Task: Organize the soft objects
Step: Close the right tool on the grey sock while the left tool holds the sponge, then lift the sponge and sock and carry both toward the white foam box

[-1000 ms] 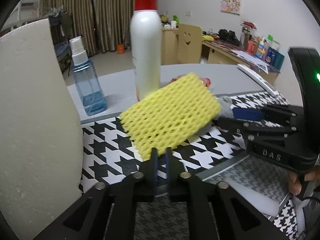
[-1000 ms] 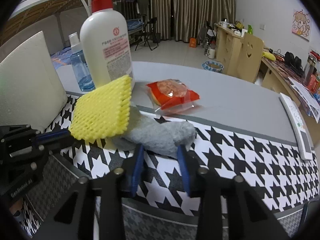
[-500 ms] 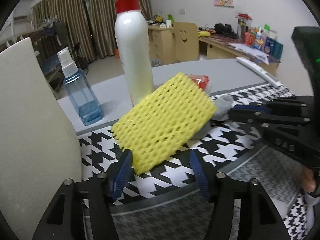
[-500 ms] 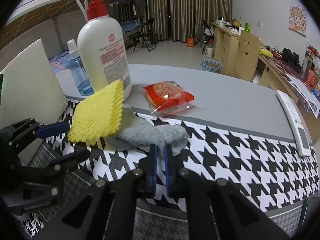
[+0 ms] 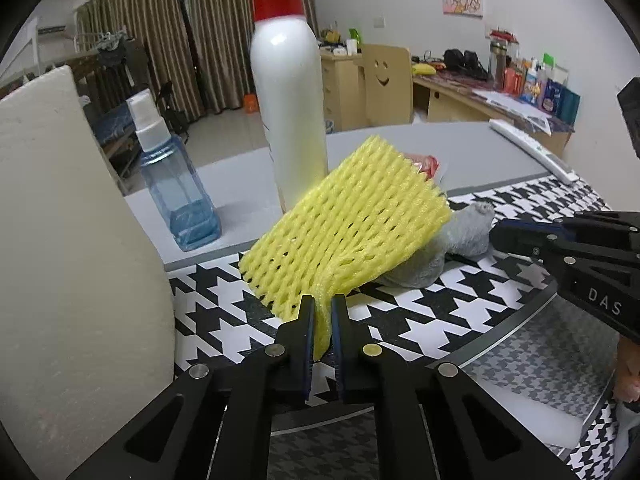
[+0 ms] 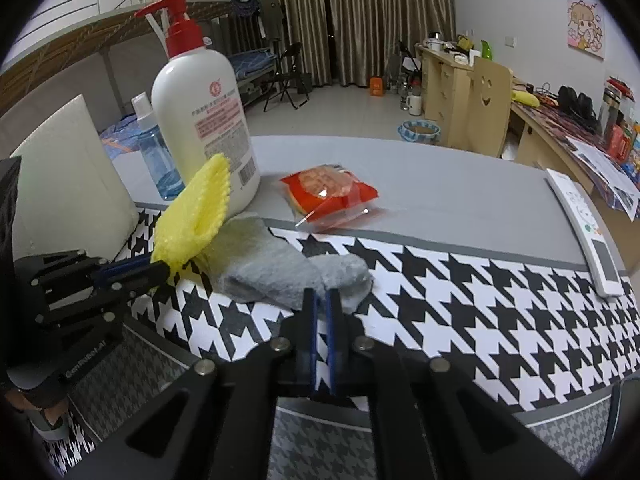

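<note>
My left gripper (image 5: 319, 312) has just closed its jaws on the near corner of the yellow foam net (image 5: 348, 220), pinching it so the mesh bunches between the fingers; the rest of the net slants up and away from the tips, leaning over the grey sock (image 6: 288, 268). My right gripper (image 6: 320, 304) is closed, its fingers nearly together right at the sock's near edge; whether any fabric is caught between them I cannot tell. The sock lies flat on the houndstooth mat (image 6: 460, 300), stretching from my right tips toward the left gripper.

I count one foam net, one sock, one red snack packet (image 6: 328, 196), two bottles and one remote control (image 6: 584, 228).

Beyond the net stands the white pump bottle (image 5: 290, 92) with its red top, close behind the net. The blue spray bottle (image 5: 176, 184) stands to its left, on the grey table (image 6: 440, 184). A white foam slab (image 5: 68, 260) rises close on the left of my left gripper. The snack packet lies past the sock, and the remote lies far to the right of my right gripper.
</note>
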`<state>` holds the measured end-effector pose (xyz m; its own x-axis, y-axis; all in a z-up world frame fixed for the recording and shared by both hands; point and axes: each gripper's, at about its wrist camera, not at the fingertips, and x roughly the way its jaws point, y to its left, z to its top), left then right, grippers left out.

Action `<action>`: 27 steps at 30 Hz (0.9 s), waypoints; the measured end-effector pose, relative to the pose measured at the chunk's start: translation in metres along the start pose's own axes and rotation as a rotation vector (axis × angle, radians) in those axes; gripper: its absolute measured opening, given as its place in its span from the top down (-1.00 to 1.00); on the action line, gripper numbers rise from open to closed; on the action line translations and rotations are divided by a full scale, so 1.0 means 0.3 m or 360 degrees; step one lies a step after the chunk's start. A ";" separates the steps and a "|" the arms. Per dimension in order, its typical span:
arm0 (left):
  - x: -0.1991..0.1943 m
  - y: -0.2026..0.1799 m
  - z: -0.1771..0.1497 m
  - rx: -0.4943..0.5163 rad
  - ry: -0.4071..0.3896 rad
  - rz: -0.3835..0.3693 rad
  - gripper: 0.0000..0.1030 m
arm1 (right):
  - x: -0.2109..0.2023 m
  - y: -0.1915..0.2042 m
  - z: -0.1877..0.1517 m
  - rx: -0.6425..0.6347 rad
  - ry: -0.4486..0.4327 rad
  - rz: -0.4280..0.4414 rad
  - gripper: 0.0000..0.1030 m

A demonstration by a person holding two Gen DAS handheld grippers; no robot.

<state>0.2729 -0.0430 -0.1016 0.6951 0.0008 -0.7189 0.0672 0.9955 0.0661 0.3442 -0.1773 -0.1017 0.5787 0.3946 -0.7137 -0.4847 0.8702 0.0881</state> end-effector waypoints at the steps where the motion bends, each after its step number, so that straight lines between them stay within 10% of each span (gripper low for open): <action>1: -0.012 0.003 -0.005 -0.0005 -0.0020 0.0006 0.83 | -0.006 -0.005 0.000 0.0015 -0.0006 0.0002 0.88; 16: -0.136 0.019 -0.013 -0.0079 -0.0169 -0.0035 0.83 | -0.019 0.056 -0.015 -0.0180 -0.0022 0.0049 0.79; 23: -0.134 0.024 -0.025 -0.0089 -0.0138 -0.0057 0.83 | -0.030 0.099 -0.014 -0.0263 -0.0066 0.0064 -0.30; 27: -0.135 0.027 -0.027 -0.0097 -0.0134 -0.0068 0.83 | -0.038 0.109 0.008 -0.0284 -0.0106 0.0050 -0.31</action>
<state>0.2394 -0.0342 -0.0774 0.7502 -0.0469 -0.6595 0.0560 0.9984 -0.0073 0.3234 -0.1526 -0.0891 0.6010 0.4445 -0.6643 -0.6082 0.7936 -0.0191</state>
